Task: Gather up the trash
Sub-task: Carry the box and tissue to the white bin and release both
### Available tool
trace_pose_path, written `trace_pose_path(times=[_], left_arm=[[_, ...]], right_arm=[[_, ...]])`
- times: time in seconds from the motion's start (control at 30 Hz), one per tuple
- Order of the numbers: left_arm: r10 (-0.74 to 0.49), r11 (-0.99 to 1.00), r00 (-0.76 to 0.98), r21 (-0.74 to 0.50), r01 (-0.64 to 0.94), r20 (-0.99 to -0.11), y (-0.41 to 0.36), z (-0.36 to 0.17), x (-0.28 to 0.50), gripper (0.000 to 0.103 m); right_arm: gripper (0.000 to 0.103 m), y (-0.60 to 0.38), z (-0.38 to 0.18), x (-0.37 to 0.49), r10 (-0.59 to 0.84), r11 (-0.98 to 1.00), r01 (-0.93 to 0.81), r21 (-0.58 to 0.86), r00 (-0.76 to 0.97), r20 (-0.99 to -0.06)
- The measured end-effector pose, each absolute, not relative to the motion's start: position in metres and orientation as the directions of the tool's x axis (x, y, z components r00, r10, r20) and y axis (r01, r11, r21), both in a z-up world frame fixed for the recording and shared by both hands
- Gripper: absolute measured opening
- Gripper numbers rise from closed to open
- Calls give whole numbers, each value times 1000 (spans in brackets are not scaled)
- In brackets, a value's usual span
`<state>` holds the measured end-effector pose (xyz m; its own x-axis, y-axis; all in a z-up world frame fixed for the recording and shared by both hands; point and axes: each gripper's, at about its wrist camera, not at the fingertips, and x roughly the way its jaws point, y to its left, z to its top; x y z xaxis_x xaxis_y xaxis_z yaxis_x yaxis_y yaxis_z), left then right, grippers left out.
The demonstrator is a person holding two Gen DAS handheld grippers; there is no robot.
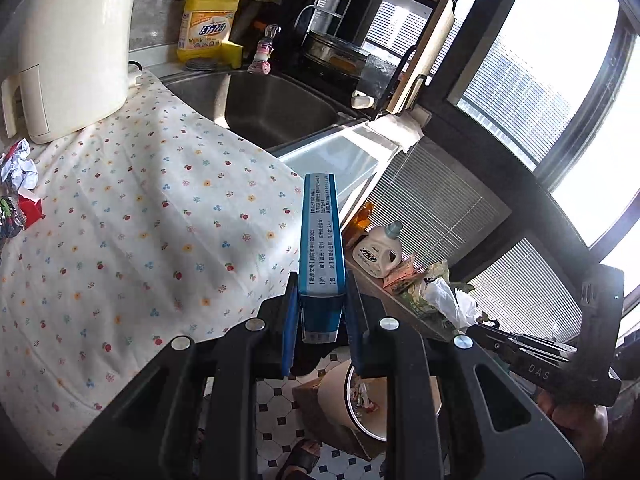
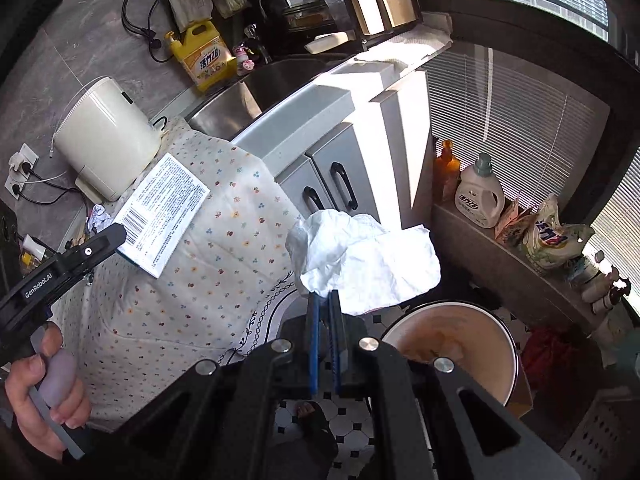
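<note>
In the left wrist view, the left gripper [image 1: 320, 320] has its fingers clamped on a flat blue-and-white cardboard box [image 1: 321, 240], whose long axis runs straight out from the fingers, above the edge of the floral-cloth tabletop [image 1: 120, 220]. The round cream waste bin [image 1: 352, 404] sits on the floor directly below. Crumpled wrappers [image 1: 18, 168] remain far left on the cloth.

In the right wrist view, the right gripper [image 2: 325, 344] pinches a crumpled white tissue [image 2: 368, 256], fingers nearly closed. The bin [image 2: 452, 340] lies just right and below, so the right hand looks nearer to dropping.
</note>
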<state>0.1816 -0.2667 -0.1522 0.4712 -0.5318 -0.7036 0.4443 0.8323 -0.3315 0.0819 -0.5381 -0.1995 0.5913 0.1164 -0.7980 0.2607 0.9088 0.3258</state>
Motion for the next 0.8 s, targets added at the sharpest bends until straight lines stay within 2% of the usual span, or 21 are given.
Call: trace_pose_path(times=[0.37, 0.47, 0.5, 0.53, 0.57, 0.63, 0.8], left_arm=[[-549, 801, 345, -361, 478, -761, -329, -200, 140, 21], [-545, 797, 316, -363, 483, -777, -340, -212, 131, 21], [-544, 795, 306, -364, 485, -781, -343, -216, 129, 21], [-543, 794, 297, -364, 488, -786, -346, -219, 126, 21], [-540, 792, 290, -362, 491, -790, -349, -222, 123, 21], [-538, 789, 275, -361, 498, -797, -356, -228, 118, 21], [-541, 770, 223, -371, 520, -811, -374, -243, 110, 21]], right_arm=[[6, -589, -255, 34, 100, 889, 349, 297, 484, -869], [9, -597, -272, 26, 124, 880, 364, 307, 448, -886], [11, -599, -277, 25, 136, 877, 366, 312, 433, -891], [20, -601, -281, 23, 141, 877, 367, 312, 424, -895], [37, -601, -282, 21, 136, 879, 366, 307, 425, -895], [58, -603, -281, 15, 114, 880, 372, 295, 439, -891], [56, -617, -275, 4, 91, 870, 399, 291, 448, -889]])
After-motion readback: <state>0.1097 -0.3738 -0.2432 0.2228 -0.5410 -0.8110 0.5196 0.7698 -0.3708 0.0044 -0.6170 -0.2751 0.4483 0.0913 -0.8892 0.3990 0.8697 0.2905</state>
